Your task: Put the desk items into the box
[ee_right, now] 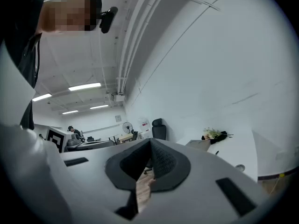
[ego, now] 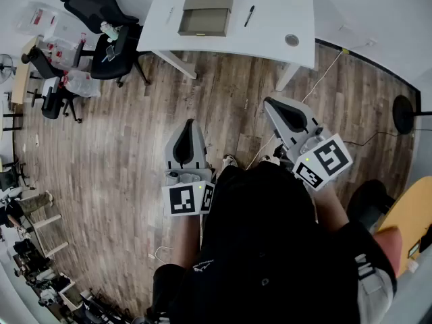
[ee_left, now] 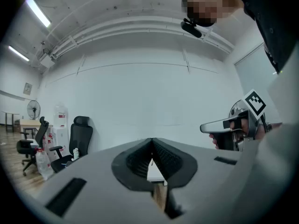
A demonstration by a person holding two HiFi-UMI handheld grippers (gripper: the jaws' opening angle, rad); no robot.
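Note:
A white desk stands far ahead of me across the wooden floor. On it lie an olive-grey box with its lid set behind it, a black pen and a small round grey item. My left gripper and right gripper are held close to my body, well short of the desk, pointing toward it. Both have their jaws closed tip to tip with nothing between them. In the right gripper view the right gripper looks along the desk and the box. The left gripper faces a bare white wall.
Black office chairs and plastic bags stand left of the desk. A cable runs over the floor by the desk's right leg. A black round stand base and a yellow table are at my right.

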